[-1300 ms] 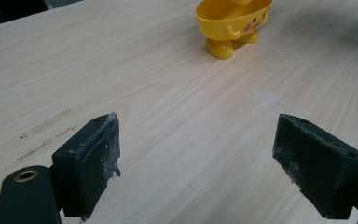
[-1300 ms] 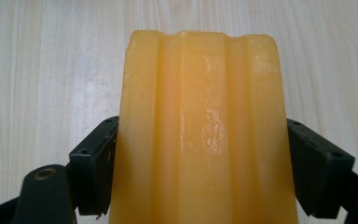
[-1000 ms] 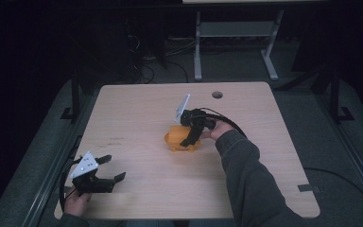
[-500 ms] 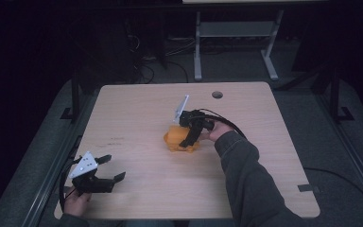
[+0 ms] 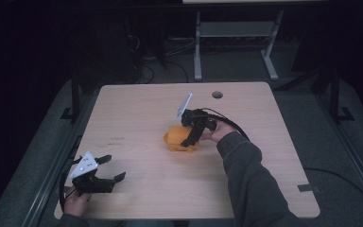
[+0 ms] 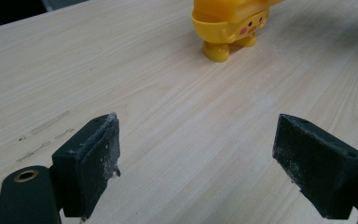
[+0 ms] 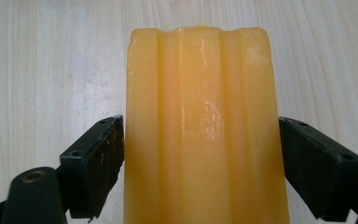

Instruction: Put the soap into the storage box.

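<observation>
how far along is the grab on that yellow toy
Done: the right claw has its jaws on either side of the yellow toy. In hand: closing; in the right gripper view a small gap shows at one jaw, so grip isn't firm. Left: lifting. The left claw sits open near the table edge.

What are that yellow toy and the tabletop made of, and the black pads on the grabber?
The yellow toy looks like moulded plastic: glossy, with bright highlights along smooth ridges, and painted pink cheeks in the left gripper view. The tabletop seems to be light wood or wood-look laminate, matt with fine grain lines. The left gripper has pads that look like matt black rubber or foam, scuffed pale; I cannot tell which.
</observation>
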Available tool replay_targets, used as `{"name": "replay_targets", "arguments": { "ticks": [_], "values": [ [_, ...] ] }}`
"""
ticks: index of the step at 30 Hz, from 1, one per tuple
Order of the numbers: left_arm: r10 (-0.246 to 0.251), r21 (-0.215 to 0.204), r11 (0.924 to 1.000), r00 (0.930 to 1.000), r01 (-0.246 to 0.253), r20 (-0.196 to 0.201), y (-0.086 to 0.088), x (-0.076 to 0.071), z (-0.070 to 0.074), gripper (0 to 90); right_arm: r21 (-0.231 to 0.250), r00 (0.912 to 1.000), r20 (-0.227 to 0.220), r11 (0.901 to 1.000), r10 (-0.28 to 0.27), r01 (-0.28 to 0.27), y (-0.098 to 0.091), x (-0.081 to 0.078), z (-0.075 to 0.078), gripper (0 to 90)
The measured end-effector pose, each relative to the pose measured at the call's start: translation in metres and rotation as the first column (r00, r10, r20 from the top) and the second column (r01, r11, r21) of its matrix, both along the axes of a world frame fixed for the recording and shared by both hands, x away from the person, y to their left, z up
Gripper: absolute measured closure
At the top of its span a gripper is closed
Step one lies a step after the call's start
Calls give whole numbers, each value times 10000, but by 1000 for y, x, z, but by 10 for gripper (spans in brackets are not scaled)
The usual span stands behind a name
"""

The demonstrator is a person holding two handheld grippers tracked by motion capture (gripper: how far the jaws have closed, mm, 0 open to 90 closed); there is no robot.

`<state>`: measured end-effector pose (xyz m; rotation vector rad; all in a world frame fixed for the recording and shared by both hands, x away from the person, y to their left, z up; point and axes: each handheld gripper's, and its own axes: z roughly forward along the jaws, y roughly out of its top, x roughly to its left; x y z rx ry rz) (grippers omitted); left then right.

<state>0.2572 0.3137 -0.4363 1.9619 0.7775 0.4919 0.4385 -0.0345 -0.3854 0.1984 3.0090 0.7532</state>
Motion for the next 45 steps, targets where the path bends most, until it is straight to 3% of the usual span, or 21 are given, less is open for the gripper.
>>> {"name": "replay_targets", "arguments": {
  "ticks": [20,45],
  "values": [
    [7,3,10000,10000,-7,-23,-2,1,-1,143,349,9985,408,9988,-367,353,-18,-5,11,180],
    [6,150,9999,10000,-6,-45,-1,1,-1,143,629,9968,593,9967,-542,504,-41,-12,25,188]
  ]
}}
